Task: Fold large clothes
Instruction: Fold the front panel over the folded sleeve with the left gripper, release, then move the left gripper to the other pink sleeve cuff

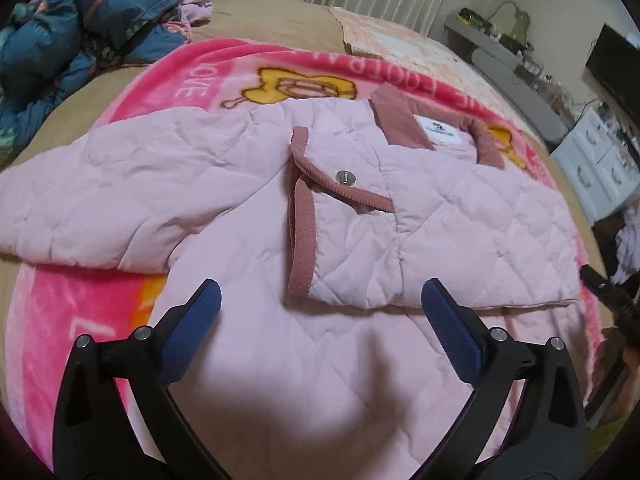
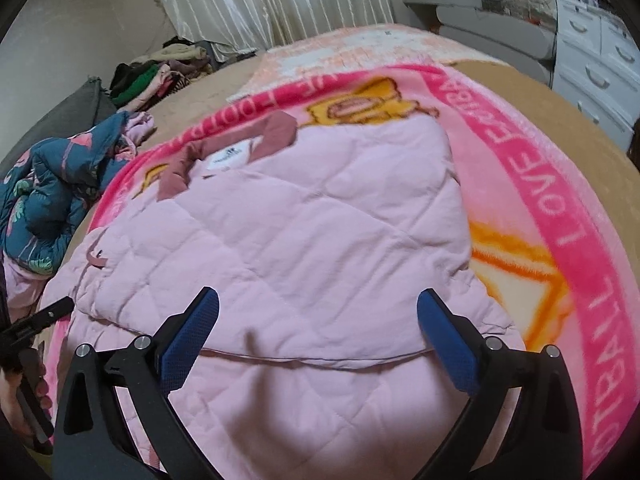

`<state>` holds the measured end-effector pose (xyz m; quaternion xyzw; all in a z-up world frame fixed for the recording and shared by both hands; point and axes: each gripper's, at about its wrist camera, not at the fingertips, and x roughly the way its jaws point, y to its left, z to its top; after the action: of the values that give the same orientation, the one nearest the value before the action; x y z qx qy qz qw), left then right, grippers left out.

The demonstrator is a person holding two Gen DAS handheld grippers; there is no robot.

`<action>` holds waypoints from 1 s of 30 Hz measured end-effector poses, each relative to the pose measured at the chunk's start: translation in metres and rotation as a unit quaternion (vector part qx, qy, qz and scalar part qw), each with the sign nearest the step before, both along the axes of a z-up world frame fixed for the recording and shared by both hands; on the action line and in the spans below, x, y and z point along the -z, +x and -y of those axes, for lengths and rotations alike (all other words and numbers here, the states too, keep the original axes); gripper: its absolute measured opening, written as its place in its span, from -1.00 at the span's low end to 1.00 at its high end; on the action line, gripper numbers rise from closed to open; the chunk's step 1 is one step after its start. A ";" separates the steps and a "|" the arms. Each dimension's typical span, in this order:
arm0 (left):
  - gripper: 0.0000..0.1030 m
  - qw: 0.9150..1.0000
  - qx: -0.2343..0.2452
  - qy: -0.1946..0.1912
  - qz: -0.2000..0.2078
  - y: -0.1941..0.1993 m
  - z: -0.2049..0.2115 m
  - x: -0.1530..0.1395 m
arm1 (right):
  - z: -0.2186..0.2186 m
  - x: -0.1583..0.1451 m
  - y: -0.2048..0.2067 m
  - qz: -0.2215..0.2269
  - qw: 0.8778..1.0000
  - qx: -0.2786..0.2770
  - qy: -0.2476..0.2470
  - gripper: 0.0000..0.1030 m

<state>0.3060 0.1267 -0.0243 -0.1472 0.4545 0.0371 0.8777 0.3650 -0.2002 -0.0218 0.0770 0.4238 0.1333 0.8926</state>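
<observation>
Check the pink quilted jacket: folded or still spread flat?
Partly folded. One side of the pink quilted jacket lies doubled over its body, sleeve cuff across the chest; the other sleeve lies spread out sideways.

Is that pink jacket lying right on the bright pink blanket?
Touching. The left wrist view shows the jacket spread flat on the blanket, no gap.

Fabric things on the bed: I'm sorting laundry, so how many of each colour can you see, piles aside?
Pale pink quilted jacket: 1
Bright pink printed blanket: 1
Blue floral quilt: 1
Total: 3
</observation>
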 end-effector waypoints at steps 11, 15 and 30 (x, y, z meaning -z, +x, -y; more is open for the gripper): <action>0.82 0.998 -0.049 0.018 0.024 -0.047 -0.035 -0.029 | -0.030 -0.015 -0.036 0.032 0.998 -0.013 -0.044 0.92; 0.82 0.996 -0.070 0.045 0.029 -0.060 -0.050 -0.034 | -0.048 -0.016 -0.049 0.028 0.998 -0.017 -0.046 0.92; 0.82 0.993 -0.108 0.037 0.039 -0.079 -0.104 -0.044 | -0.135 -0.048 -0.075 0.052 0.995 -0.072 -0.048 0.92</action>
<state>0.2274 0.2305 0.0194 -0.1641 0.4000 0.1425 0.8904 0.2903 -0.0652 0.0262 -0.0041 0.3868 0.1803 0.9044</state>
